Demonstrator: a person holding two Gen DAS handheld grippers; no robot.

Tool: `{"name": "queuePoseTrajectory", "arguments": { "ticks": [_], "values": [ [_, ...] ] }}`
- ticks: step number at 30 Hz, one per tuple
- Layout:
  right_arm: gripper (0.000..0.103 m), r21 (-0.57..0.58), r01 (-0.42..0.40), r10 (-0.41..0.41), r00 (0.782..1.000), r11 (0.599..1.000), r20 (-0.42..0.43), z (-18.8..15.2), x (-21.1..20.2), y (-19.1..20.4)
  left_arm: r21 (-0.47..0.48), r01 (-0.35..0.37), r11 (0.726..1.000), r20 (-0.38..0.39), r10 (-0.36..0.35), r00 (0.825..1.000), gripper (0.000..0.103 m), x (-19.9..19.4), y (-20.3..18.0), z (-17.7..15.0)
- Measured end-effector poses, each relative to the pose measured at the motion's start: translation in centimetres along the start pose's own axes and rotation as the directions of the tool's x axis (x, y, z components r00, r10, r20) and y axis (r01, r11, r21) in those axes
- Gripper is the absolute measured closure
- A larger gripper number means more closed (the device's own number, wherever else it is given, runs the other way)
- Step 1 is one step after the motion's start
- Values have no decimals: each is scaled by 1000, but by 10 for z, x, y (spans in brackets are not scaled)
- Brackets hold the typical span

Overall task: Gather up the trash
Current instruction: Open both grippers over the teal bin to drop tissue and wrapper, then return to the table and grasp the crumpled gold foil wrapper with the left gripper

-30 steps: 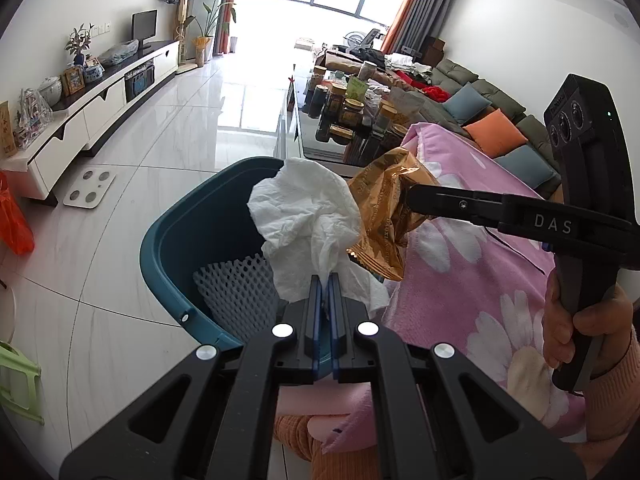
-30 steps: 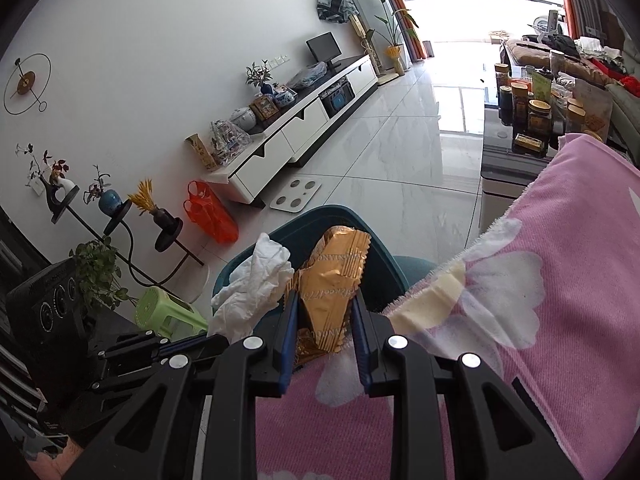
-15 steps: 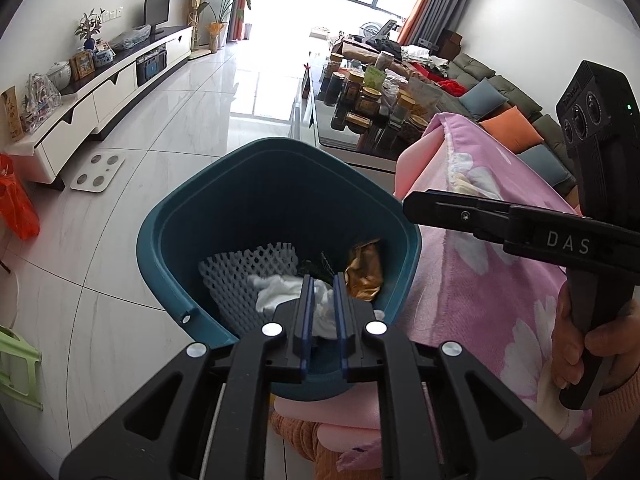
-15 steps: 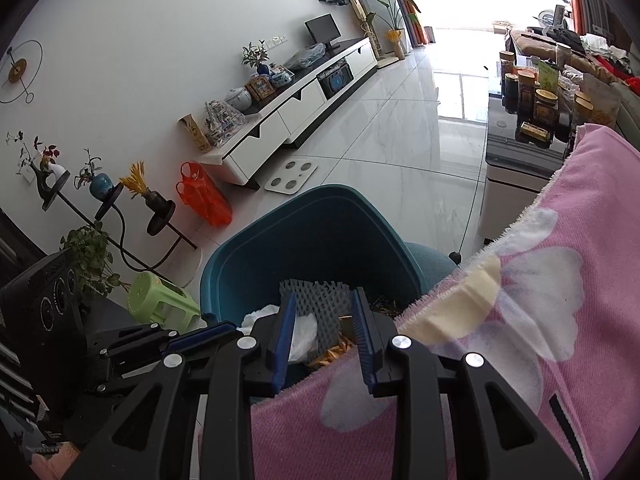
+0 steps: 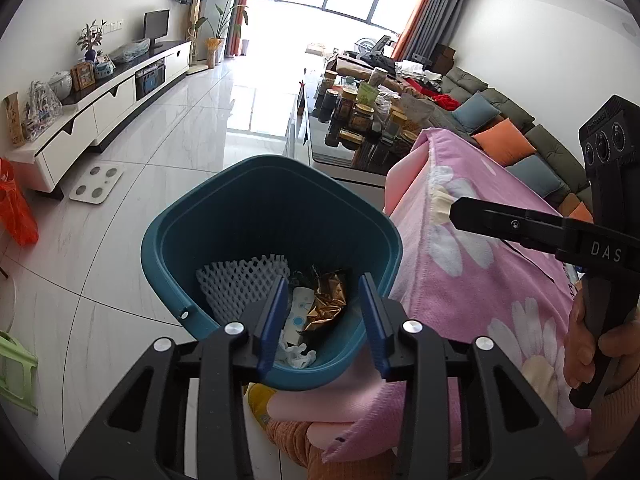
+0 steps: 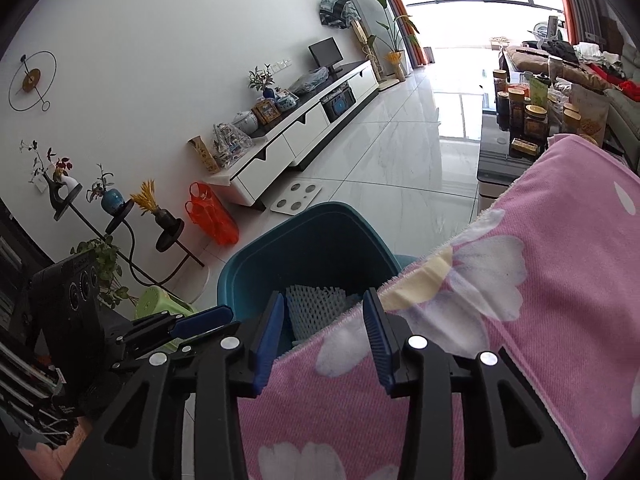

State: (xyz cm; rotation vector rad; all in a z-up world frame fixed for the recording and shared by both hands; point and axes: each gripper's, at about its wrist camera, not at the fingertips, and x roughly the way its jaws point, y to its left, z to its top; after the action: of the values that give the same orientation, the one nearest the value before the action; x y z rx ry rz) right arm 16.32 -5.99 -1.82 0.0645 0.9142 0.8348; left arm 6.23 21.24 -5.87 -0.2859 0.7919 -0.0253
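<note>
Left tongs [image 5: 324, 318] poised over the near rim of the teal bin [image 5: 192, 224], jaws opening, nothing between the pads. Right tongs [image 6: 324, 332] just beside the bin, above the edge of the pink flowered blanket [image 6: 540, 280], jaws likewise opening and empty; a hand [image 5: 584, 344] grips their handle.

Trash now lies inside the bin: white foam net [image 5: 240, 280] against the left wall, gold wrapper [image 5: 328, 300] right of it, crumpled white tissue [image 5: 296, 354] nearest the near rim.

Blanket covers the table to the bin's right. Bin stands on a white marble-tile floor [image 5: 160, 128]. Beyond the bin: white bathroom scale [image 5: 96, 184], orange plastic bag [image 5: 16, 208], glass-topped table [image 5: 320, 144] crowded with jars. Farther: long white TV cabinet [image 5: 104, 104] along the left wall, grey sofa with orange and blue cushions, bright window at the far end.

Change from a second ago: tissue was clamped in the left tongs and wrapper in the right, both held above the bin; both are released and dropped in.
</note>
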Motion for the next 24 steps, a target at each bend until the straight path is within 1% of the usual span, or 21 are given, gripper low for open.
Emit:
{"name": "queuePoseTrajectory", "arguments": {
  "ticks": [1,2,6,8,9,10,13,16,21,24],
  "values": [
    [61,-5,-3,3,1000,1000,12,-3,-7,0,9,-3,1000,15,2,1000,52,-5,-4,0],
    [60,-8,3,-2,1000,1000,26,-5,-15,-1,19,-4,1000,28,3,1000,48,-9,-9,0],
    [59,-10,15,-14,997,1000,71,-19,-47,-10,71,30,997,58,-34,998,42,-23,-34,-2],
    [55,-5,29,-29,995,1000,99,-27,-65,-15,93,59,994,71,-66,995,36,-30,-50,-4],
    [52,1,39,-39,993,999,114,-32,-74,-19,102,72,992,78,-80,994,33,-31,-58,-6],
    [51,9,48,-49,991,999,127,-37,-84,-23,110,91,990,82,-100,992,31,-33,-66,-6],
    [51,41,75,-80,985,996,152,-53,-108,-36,161,152,975,65,-164,984,31,-31,-97,-12],
    [51,75,108,-120,977,991,175,-70,-133,-50,221,210,952,33,-223,974,31,-27,-132,-19],
    [51,133,192,-217,955,972,204,-96,-172,-74,301,292,908,-26,-298,954,31,-18,-182,-32],
    [51,182,226,-264,939,957,219,-110,-195,-90,335,337,880,-59,-337,939,31,-13,-210,-36]
  ]
}}
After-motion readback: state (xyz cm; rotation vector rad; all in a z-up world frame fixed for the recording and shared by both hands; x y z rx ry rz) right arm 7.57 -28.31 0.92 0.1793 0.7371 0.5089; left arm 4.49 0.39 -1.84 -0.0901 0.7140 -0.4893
